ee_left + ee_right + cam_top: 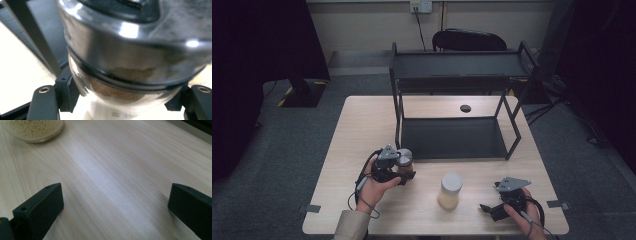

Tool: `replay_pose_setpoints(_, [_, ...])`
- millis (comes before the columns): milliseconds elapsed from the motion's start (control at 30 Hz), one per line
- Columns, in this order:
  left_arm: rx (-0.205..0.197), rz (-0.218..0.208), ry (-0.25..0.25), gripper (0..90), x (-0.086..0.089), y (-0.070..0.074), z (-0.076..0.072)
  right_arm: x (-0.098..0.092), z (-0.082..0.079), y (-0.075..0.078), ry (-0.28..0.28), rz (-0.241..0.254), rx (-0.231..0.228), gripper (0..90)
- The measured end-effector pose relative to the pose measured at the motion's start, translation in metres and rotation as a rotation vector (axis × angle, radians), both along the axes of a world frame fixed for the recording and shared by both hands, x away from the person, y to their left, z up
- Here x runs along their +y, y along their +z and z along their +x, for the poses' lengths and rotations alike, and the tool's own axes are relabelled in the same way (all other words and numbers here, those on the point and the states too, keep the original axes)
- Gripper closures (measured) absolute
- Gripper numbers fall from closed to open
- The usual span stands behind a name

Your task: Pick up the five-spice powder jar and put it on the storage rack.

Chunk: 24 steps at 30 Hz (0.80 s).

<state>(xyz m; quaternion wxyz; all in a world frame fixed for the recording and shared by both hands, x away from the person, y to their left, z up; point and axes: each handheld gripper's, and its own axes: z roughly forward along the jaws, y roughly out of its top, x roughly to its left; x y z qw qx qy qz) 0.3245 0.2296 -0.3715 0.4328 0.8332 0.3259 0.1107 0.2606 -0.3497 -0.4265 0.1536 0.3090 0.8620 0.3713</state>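
My left gripper (404, 172) is shut on a glass jar (404, 160) with a shiny metal lid and brown contents, held just in front of the black rack's lower left corner. Seen close in the left gripper view, the jar (130, 62) sits with a black jaw on either side of it. A second jar (450, 190) with a grey lid and pale yellow grains stands on the table between my hands. My right gripper (487, 209) rests near the front right edge, open over bare wood (115, 182); the grain jar's base (32, 130) lies ahead of it.
A black two-level metal rack (457, 95) stands at the back middle of the light wooden table (362, 125). A dark round hole (465, 108) sits in the tabletop behind the rack. A chair (469, 40) stands beyond the table.
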Motion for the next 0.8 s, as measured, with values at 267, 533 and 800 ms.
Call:
replay_pose_setpoints(267, [0.002,-0.008,-0.027,29.4,-0.011,0.010,0.011,0.000,0.000,0.000,-0.001,0.000,0.000,0.0])
replay_pose_setpoints(533, [0.010,-0.019,-0.047,29.5,-0.023,0.022,0.021,0.000,0.000,0.000,-0.001,0.000,0.000,0.0])
replay_pose_setpoints(800, [0.016,-0.019,-0.067,29.5,-0.033,0.035,0.031,0.000,0.000,0.000,-0.001,0.000,0.000,0.0])
